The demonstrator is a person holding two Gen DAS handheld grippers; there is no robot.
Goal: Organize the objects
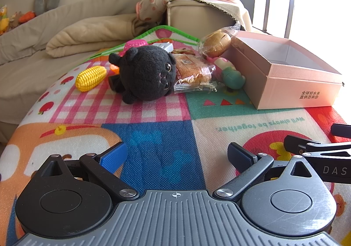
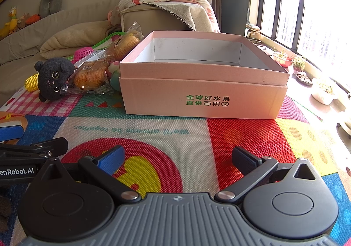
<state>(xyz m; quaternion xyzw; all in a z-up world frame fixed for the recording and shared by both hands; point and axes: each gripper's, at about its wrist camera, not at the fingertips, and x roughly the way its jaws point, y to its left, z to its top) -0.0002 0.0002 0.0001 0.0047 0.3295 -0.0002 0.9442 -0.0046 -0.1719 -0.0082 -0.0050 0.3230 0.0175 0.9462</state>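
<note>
Left wrist: left gripper (image 1: pixel 176 154) wide open, empty, over play mat (image 1: pixel 153 136), black plush cat (image 1: pixel 145 72) ahead w/ toy corn (image 1: pixel 91 78) beside, right wrist: right gripper (image 2: pixel 176 158) wide open, empty, pink box (image 2: pixel 204 83) ahead, nothing visible inside.

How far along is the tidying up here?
Nothing looks done yet: the pink box looks empty as far as its inside shows. Nothing is in hand; the left hand-held gripper and right hand-held gripper are open. The black plush, toy corn and wrapped snacks remain on the mat.
</note>
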